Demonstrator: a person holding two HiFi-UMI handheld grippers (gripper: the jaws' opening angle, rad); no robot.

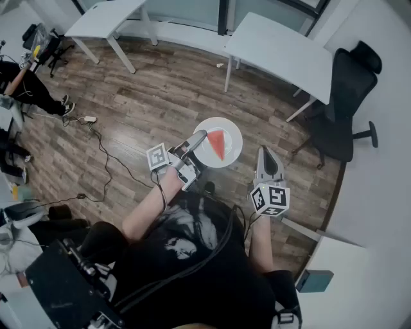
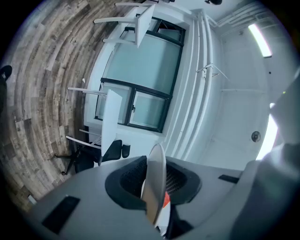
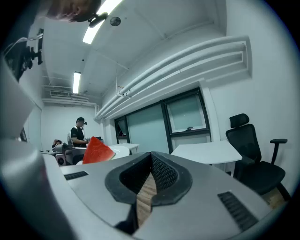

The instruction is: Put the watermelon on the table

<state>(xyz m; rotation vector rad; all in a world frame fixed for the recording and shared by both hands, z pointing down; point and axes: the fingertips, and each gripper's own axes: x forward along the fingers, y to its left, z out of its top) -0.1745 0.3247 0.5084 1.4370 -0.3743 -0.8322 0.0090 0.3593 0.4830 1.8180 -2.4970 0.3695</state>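
A red watermelon wedge (image 1: 219, 144) lies on a round white plate (image 1: 231, 132), carried in the air above the wooden floor. My left gripper (image 1: 200, 137) is shut on the plate's near left rim. In the left gripper view the plate (image 2: 155, 180) stands edge-on between the jaws, with a bit of red watermelon (image 2: 166, 200) behind it. My right gripper (image 1: 265, 151) hangs just right of the plate, shut and holding nothing. The right gripper view shows the watermelon (image 3: 96, 150) and the plate (image 3: 120, 150) to the left of its closed jaws.
A white table (image 1: 279, 48) stands ahead, with a black office chair (image 1: 347, 96) to its right. A second white table (image 1: 106, 16) is at the far left. Cables (image 1: 106, 157) trail over the floor. Another person (image 3: 77, 133) stands in the background.
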